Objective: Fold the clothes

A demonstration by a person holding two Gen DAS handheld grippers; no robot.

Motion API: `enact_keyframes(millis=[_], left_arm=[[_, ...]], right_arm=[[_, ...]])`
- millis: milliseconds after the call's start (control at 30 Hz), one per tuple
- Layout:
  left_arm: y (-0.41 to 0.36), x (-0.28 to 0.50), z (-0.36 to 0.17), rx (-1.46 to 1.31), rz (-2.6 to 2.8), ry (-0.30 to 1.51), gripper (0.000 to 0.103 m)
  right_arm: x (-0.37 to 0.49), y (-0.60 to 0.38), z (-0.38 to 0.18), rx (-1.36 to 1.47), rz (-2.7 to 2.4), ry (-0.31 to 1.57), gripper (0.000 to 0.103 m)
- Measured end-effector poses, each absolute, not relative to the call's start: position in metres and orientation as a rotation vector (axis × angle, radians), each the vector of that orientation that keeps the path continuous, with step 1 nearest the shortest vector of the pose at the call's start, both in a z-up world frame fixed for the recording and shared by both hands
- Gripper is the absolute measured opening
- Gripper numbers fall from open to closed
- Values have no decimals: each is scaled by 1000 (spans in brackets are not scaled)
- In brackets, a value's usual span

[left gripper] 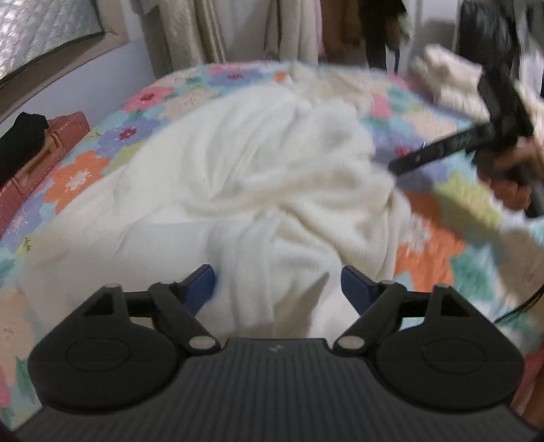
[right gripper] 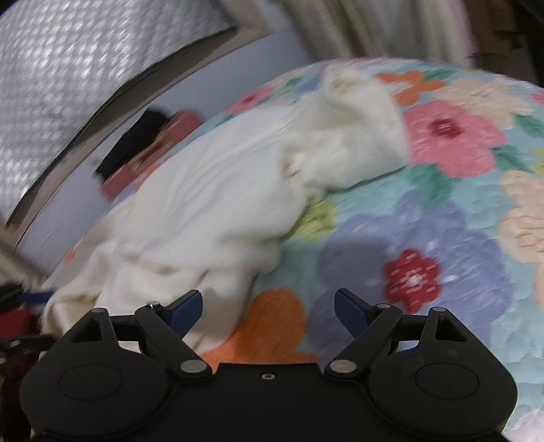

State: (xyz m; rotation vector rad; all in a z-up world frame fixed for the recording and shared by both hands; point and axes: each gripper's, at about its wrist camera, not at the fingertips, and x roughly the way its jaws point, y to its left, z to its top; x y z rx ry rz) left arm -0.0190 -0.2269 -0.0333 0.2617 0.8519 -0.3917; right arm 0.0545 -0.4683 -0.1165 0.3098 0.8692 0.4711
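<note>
Both jaws gape, empty — left gripper (left gripper: 278, 285) over the rumpled garment (left gripper: 244, 170), right gripper (right gripper: 268, 306) beside it (blurred): pinch one hem layer, spread flat first.

Cream garment (left gripper: 238, 176), seemingly floral quilt (right gripper: 442, 210)

We are seeing a flowered quilt (left gripper: 78, 176) lying spread over the bed, a reddish-brown bag (left gripper: 44, 153) sitting at its far left edge with something black (left gripper: 20, 136) resting on it, and pale curtains (left gripper: 190, 30) hanging behind.
</note>
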Motion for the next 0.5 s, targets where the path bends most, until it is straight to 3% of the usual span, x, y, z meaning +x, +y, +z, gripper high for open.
enact_keyframes(millis=[100,167,200,233,500], left_arm=[[-233,-18,-45,319,-383,862,95],[-237,-20,-52,378,-356,846,89],[-237,-20,-54,412,-331,838,50],[-236,-18,-54,451,-296,840,21],[-197,1,-9,421,-126,683,20]], right_arm=[[49,-455,-119,250,529,909,88],[46,-446,-122,198,559,930,88],[44,-442,-123,175,569,937,88],[43,-439,-125,162,575,942,88],[37,-418,-135,203,521,887,88]])
